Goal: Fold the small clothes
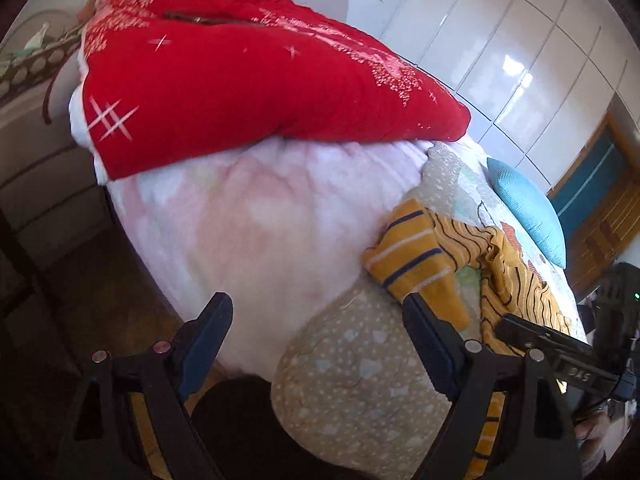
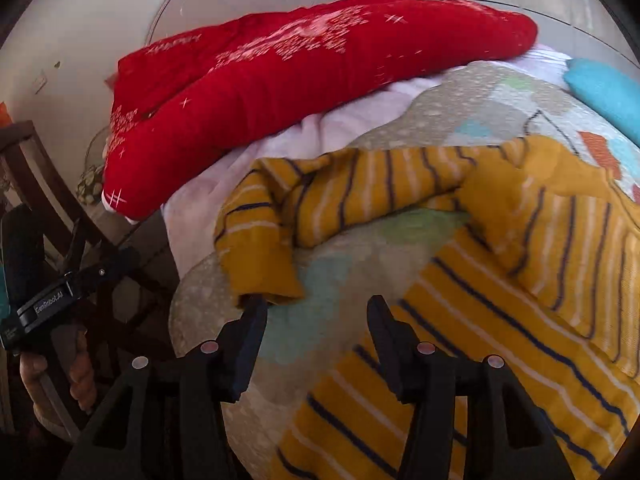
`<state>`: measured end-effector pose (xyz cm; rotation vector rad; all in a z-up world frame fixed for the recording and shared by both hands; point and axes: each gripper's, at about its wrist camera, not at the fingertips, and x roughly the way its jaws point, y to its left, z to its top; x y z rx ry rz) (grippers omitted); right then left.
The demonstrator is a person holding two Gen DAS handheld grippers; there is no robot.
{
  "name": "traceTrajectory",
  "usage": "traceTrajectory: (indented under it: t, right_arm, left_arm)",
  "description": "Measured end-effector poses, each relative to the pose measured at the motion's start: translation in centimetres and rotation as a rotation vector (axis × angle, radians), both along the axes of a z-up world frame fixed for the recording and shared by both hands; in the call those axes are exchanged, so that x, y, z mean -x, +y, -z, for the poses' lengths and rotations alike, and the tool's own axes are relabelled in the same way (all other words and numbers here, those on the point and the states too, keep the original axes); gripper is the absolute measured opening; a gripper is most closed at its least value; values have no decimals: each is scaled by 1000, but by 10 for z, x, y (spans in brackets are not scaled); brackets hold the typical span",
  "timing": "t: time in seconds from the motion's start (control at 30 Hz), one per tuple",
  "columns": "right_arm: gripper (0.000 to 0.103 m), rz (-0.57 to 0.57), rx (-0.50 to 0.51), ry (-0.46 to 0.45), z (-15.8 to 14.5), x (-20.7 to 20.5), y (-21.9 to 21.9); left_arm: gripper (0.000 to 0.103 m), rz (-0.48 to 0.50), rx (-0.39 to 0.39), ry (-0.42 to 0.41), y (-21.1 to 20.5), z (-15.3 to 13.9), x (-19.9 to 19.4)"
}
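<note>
The left gripper [image 1: 318,316] hangs over the near edge of the bed with its jaws spread wide and nothing between them; its right finger [image 1: 430,334] sits just in front of a sleeve cuff of the striped garment [image 1: 416,252]. The right gripper [image 2: 316,320] is also parted, holding nothing, its left finger [image 2: 250,330] touching or just below the cuff end of that same sleeve, which hangs down toward it. The mustard garment with navy and white stripes lies crumpled on the patterned bedspread [image 2: 348,272], near the bed's front edge. In the right wrist view its body runs from the lower middle up toward the right, while the sleeve stretches leftward across the bedspread and then bends down at the cuff. Its stripes run across the sleeve and diagonally on the body. Behind it a red quilt [image 1: 248,72] with white printed marks lies folded on a pale pink blanket [image 1: 240,216], well apart from the garment. A light blue cushion [image 1: 528,208] rests farther back on the bedspread, to the right.
</note>
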<state>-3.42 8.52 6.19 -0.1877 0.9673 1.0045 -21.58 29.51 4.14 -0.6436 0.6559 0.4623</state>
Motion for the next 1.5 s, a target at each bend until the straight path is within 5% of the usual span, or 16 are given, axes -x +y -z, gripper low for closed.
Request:
traceTrajectory:
  t: [0.13,0.2,0.23,0.37,0.57,0.7,0.83,0.97,1.07,1.33,1.5]
  right_arm:
    - [60,-28,37,44,26,-2,46]
    - [19,-57,33,83,33,-4,63]
    - [10,-73,37,100,33,-5,70]
    - [10,-36,-20,-2,-9,-9,68]
    - [10,199,-181,-198,-116,-45,-48]
    - [10,442,-142,-294,-147,-71,-165]
    - [13,658,-15,-265,-123,-100,-274]
    - [30,828,222,-215,-70,-112,-340]
    - [45,868,130,-156,-52,-100,-379]
    - [47,861,24,-105,-26,-86,-404]
    - [47,864,-3,-65,-10,-75,-410]
  left_arm:
    - [86,-17,42,0,9,14,9]
    - [86,-25,67,6,12,21,12]
    - [86,-26,77,8,14,22,13]
    - [86,-27,76,-2,13,18,16]
    - [86,23,22,-26,-3,-1,6]
    - [86,77,-7,-28,-21,-9,-10]
    - [86,141,-20,-14,-44,-13,-34]
    - [86,212,-45,2,-72,-20,-59]
    - [86,265,-73,14,-95,-27,-82]
    - [86,487,-72,40,-168,-19,-183]
    - [86,577,-295,158,-220,10,-251]
